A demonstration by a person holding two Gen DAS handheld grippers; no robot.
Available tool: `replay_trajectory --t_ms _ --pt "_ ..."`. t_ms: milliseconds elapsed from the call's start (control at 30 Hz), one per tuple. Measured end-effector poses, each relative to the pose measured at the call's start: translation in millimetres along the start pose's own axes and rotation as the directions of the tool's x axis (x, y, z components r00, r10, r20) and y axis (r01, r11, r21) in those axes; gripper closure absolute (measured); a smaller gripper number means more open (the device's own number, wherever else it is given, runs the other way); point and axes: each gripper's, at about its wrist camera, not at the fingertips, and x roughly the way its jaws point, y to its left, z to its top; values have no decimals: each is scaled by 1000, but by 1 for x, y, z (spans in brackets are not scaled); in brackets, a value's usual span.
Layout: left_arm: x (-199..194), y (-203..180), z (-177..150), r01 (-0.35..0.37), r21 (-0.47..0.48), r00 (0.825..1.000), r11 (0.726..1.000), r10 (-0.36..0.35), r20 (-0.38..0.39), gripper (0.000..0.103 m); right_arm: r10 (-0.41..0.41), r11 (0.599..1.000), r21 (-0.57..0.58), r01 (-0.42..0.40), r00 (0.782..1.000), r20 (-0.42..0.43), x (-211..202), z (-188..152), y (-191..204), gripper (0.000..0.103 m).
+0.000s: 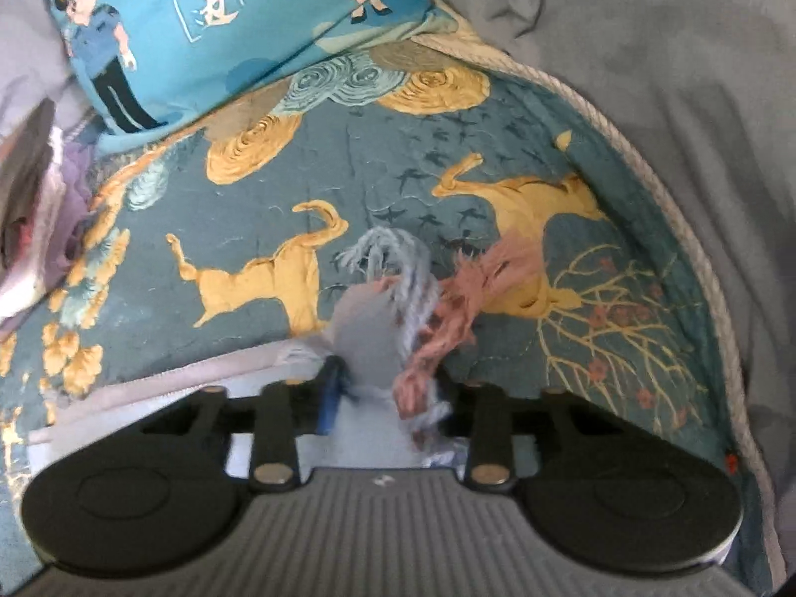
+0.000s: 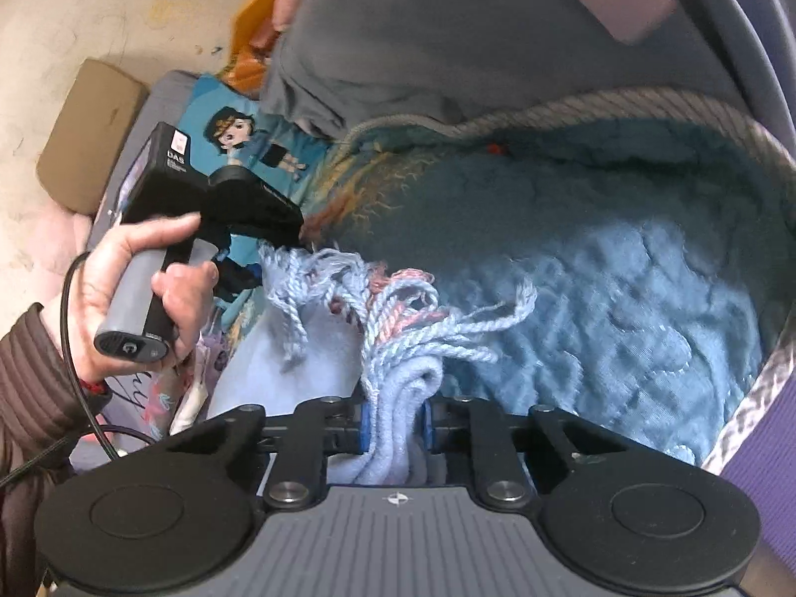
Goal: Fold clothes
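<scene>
Lying across a deer-patterned quilt, the pale blue scarf with blue and pink fringe is bunched between both grippers. The right gripper is clamped on its folded edge; the left gripper pinches the fringed end. A cartoon pillow sits at eleven o'clock, grey cloth at one o'clock.

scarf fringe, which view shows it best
The right wrist view: the scarf fringe fans out in sharp blue and pink strands above the right gripper, which pinches the folded scarf. The left wrist view shows fewer, blurred tassels bunched in the left gripper.
</scene>
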Motion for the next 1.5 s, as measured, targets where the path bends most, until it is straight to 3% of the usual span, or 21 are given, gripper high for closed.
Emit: replay_trajectory --t_ms 133,267,333,400,500,667,767,833,900,1000,1167,1233,1267,1300,1333,1400,1433,1500 --pt "-15 40 -2 136 -94 991 986 -135 16 81 16 982 -189 -9 999 33 -12 -2 34 87" --pt "-31 96 -5 276 -217 961 936 -273 44 82 67 936 -349 -46 997 47 -25 -7 67 87" --pt "-43 123 -8 314 -241 949 918 -306 71 82 122 905 -414 -98 992 32 -31 -9 88 87" --pt "-57 150 -13 342 -255 940 904 -327 103 82 187 856 -490 -166 982 -5 -36 -14 111 87" --pt "-75 194 -27 341 -265 939 902 -316 134 82 269 760 -588 -276 958 -102 -38 -29 145 87" --pt "-94 274 -64 327 -289 943 900 -290 164 82 311 587 -674 -448 894 -323 -19 -69 201 87" --pt "-94 323 -93 325 -314 942 892 -277 190 82 291 531 -670 -519 854 -430 -3 -94 222 87" --pt "-93 347 -110 297 -316 949 901 -242 202 82 260 504 -665 -551 831 -491 10 -110 232 87" --pt "-89 367 -127 288 -317 950 904 -228 214 82 208 485 -672 -560 820 -533 25 -125 238 87" --pt "-80 388 -154 311 -350 945 884 -247 216 82 141 477 -667 -572 799 -584 42 -139 241 87" --pt "-67 404 -186 317 -378 945 870 -254 207 82 -53 434 -704 -562 764 -643 62 -166 243 81" --pt "-68 406 -197 327 -380 941 865 -261 215 82 -99 424 -694 -582 732 -674 69 -175 243 61" --pt "-70 406 -202 336 -380 937 862 -268 222 82 -112 410 -680 -608 706 -699 71 -180 243 51" --pt "-72 404 -206 349 -375 933 859 -278 230 82 -120 388 -658 -645 672 -730 72 -186 242 29" --pt "-75 401 -210 362 -367 927 857 -291 236 82 -122 357 -651 -670 657 -744 71 -191 243 27" --pt "-82 394 -218 386 -345 917 855 -313 249 80 -116 296 -667 -683 668 -735 65 -195 245 31" --pt "-87 388 -222 393 -325 912 860 -322 253 80 -100 303 -657 -691 662 -743 63 -189 245 40" --pt "-96 375 -229 408 -279 904 870 -340 260 78 -39 369 -621 -692 655 -754 53 -168 240 46"
